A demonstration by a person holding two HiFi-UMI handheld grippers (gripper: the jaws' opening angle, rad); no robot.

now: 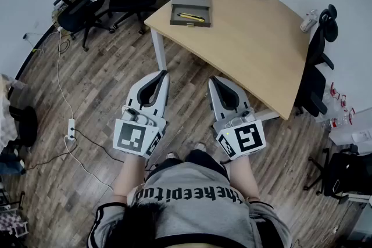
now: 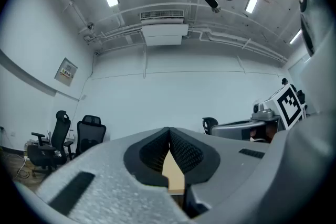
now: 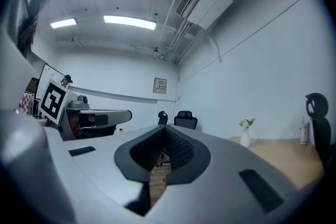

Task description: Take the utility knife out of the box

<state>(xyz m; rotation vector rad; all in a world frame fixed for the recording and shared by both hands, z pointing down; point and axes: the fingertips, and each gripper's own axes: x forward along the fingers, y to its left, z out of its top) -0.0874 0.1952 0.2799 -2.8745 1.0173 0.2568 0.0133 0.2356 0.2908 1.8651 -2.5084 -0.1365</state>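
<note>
- Approach step: left gripper (image 1: 161, 74) and right gripper (image 1: 214, 79) both empty, fingers (image 2: 184, 153) pressed together, well short of the tabletop (image 1: 256, 38).
- Utility knife (image 1: 191, 17) lies in the box (image 1: 190, 7).
- Next I'd step closer and spread one pair.

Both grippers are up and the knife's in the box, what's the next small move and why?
Probably step toward the table and carry the right gripper toward the box. It and the left gripper are shut and empty, over the floor short of the table, while the knife lies in the open box.
</note>
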